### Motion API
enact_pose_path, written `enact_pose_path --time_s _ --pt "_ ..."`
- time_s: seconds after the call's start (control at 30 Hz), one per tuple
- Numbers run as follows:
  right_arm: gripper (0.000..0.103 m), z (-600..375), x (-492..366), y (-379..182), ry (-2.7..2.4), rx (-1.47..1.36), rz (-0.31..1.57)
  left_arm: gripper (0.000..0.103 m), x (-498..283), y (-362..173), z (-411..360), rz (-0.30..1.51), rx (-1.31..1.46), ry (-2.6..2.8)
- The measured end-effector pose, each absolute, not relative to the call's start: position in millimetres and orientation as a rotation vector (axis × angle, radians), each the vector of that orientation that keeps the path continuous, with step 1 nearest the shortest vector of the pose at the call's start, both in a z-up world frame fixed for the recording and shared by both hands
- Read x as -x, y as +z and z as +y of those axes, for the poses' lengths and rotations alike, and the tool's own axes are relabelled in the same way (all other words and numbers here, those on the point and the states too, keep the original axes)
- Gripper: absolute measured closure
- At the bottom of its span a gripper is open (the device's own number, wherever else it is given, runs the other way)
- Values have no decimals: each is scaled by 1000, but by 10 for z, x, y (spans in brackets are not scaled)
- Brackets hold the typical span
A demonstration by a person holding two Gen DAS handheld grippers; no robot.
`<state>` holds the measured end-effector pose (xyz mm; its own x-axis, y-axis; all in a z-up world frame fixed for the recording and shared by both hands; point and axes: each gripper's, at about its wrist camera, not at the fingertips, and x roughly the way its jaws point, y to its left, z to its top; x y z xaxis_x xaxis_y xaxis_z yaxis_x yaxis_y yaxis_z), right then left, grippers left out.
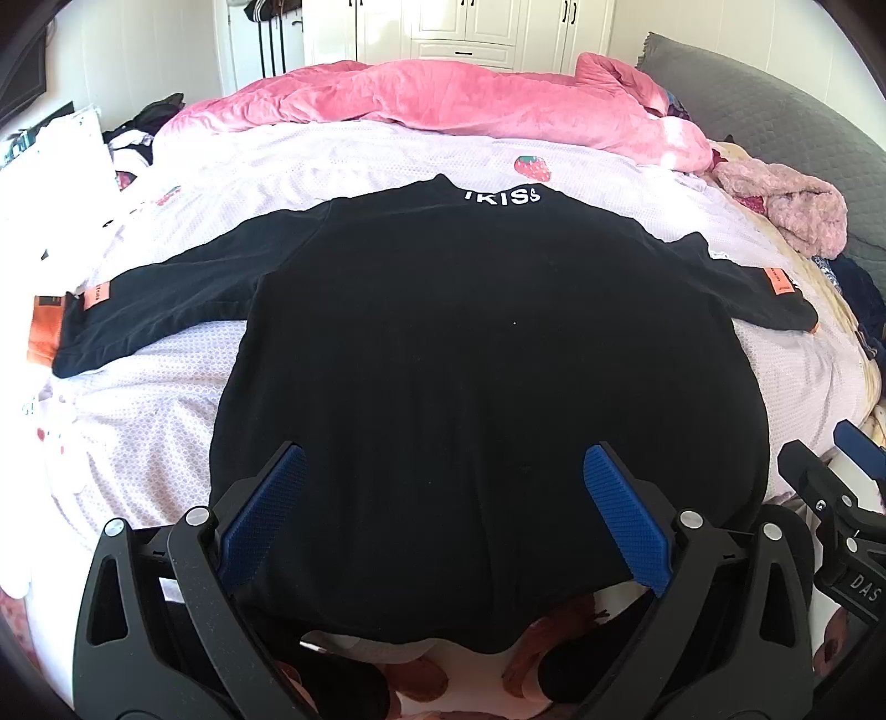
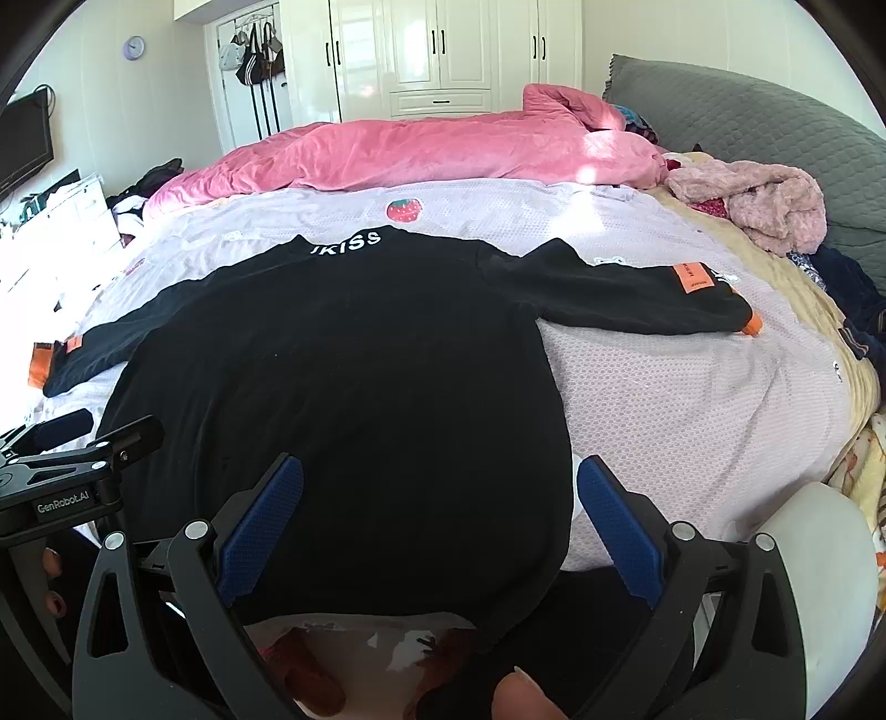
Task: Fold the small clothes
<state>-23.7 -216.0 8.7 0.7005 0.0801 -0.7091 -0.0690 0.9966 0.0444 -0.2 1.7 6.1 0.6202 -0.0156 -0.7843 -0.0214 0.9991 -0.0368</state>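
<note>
Black shirt (image 1: 487, 343) flat on bed (image 1: 343, 160), both jaws wide.

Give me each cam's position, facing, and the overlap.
Left wrist: on the left gripper, angled down over the hem of the black long-sleeved shirt; open blue pads show, right gripper at the edge.
Right wrist: on the right gripper, above the shirt's right hem corner; a fingertip shows.
Shared: shirt, pink quilt, white wardrobe.

Black long-sleeved top (image 1: 470, 343) spread flat on the bed (image 1: 166, 421), sleeves out sideways, white lettering at collar.
</note>
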Motion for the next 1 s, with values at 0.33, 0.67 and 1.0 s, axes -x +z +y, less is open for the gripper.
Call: enact_pose_path --time_s 0.33,0.67,1.0 --pt "4 -2145 250 72 83 -11 796 9 12 75 20 903 48 3" --pt "4 -2139 251 67 85 -6 796 9 13 71 15 902 47 4" --pt "4 -2128 254 60 86 -3 796 9 10 63 25 902 50 5"
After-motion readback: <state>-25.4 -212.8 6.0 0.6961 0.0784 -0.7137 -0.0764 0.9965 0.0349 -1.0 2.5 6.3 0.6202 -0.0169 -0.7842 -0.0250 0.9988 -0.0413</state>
